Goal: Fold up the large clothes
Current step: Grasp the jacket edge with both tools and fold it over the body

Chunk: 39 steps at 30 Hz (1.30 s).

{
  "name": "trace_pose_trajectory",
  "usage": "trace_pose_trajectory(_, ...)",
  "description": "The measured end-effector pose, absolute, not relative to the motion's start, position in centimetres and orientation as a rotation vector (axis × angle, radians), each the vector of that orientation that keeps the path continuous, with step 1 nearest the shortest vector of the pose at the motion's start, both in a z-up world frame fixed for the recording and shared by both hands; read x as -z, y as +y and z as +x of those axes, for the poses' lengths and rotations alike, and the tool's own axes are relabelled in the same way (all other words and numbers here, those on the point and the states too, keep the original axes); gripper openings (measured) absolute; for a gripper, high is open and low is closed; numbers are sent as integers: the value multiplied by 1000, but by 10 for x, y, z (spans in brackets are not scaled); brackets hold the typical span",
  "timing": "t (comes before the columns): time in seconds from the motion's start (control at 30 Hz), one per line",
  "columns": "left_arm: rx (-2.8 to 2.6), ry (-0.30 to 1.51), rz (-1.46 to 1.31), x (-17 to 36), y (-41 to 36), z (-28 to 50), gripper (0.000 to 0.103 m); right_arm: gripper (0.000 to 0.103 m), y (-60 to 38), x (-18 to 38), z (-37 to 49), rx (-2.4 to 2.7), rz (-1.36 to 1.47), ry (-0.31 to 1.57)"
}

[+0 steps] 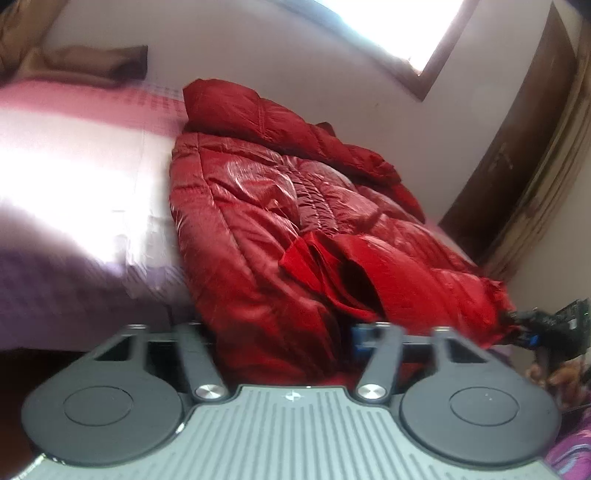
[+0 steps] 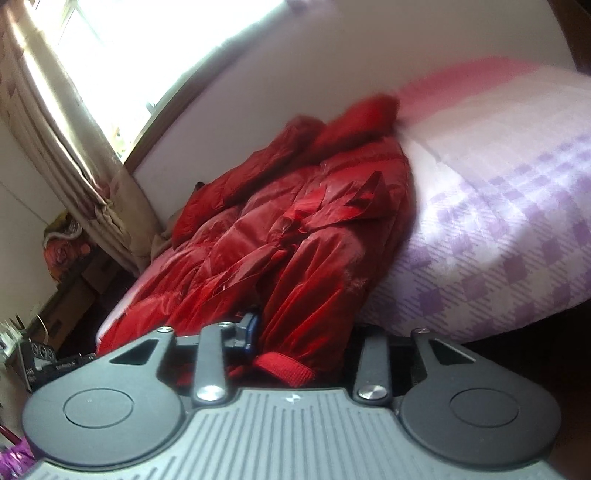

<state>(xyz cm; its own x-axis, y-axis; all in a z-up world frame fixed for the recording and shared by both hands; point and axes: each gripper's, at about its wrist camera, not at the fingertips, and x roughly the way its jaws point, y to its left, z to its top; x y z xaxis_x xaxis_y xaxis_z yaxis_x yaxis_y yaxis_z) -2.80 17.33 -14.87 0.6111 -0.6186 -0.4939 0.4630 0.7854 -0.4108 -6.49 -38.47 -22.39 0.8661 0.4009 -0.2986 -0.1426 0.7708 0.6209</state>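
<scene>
A shiny red puffer coat [image 1: 280, 206] lies along the bed's edge, hood end far, hem near. The same coat [image 2: 295, 229] fills the middle of the right wrist view. My left gripper [image 1: 284, 343] is at the coat's hem, and red cloth covers the space between its arms; the fingertips are hidden, apart from a blue pad. My right gripper [image 2: 291, 354] is at the other hem corner, with a red cuff or band [image 2: 284, 369] lying between its arms. In the left wrist view the right gripper [image 1: 546, 325] shows at the coat's right corner.
The bed [image 2: 498, 221] has a pink and lilac checked sheet. A brown pillow [image 1: 92, 62] lies at its far end. A white wall and window [image 1: 406, 26] run behind. A curtain [image 2: 74, 166] and cluttered furniture [image 2: 66, 258] stand to the left of the bed.
</scene>
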Motion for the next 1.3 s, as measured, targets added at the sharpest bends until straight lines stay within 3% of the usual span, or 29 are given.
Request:
trace_pose_trajectory(0.03,619,661,-263,150,173,-28,91,49,-386,225,-64,-303,640,430)
trace_pose_trajectory(0.07,607,649,-278,150,175,-30,97,49,-387,227,-64,-302,649,423)
trace_pose_trajectory(0.13,601,656,-309,152,176,-26,98,50,-387,227,-62,-297,648,423)
trace_pose_trajectory(0.2,633,719,-363,158,175,-18,82,49,-384,225,-59,-290,626,434)
trace_pose_trajectory(0.23,658,753,-385,160,173,-14,56,41,-382,223,-58,-283,604,437)
trace_pose_trajectory(0.3,647,760,-399,159,173,-14,46,32,-377,220,-55,-280,571,437)
trace_pose_trajectory(0.37,638,752,-412,151,175,-17,28,24,-374,217,-56,-285,558,432)
trace_pose_trajectory(0.43,623,730,-398,138,174,-22,22,18,-374,212,-60,-296,572,416)
trace_pose_trajectory(0.7,613,593,-350,87,166,-51,18,16,-380,198,-75,-357,674,362)
trace_pose_trajectory(1.03,627,564,-312,56,171,-80,18,16,-390,190,-108,-434,784,348)
trace_pose_trajectory(1.3,580,496,-374,18,174,-81,18,16,-397,149,-111,-516,838,259)
